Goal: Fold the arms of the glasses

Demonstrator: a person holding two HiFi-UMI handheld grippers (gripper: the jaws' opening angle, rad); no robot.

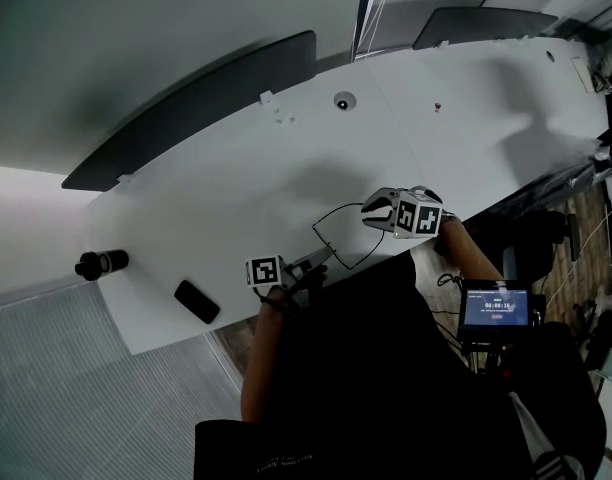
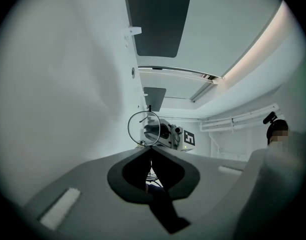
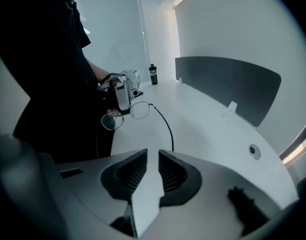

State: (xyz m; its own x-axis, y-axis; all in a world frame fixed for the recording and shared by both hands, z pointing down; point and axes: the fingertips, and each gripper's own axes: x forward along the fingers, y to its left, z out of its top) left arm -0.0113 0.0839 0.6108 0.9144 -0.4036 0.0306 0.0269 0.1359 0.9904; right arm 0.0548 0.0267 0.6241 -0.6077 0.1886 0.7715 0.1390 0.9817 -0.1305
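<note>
A curved white table (image 1: 236, 168) backed by dark partitions filled the scene. The left gripper (image 2: 149, 149) was clamped shut on the front of the wire-framed glasses (image 3: 139, 110), holding them by the table's near edge. The right gripper (image 3: 153, 154) stood slightly parted and empty, just short of the tip of the outstretched temple arm (image 3: 166, 126). The best move, I judge, was a gentle sideways push near that tip toward the lenses, with the left grip steady so the hinge folded without twisting.

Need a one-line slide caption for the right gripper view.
Open right gripper points at thin black wire-framed glasses gripped by the shut left gripper above the white table.
</note>
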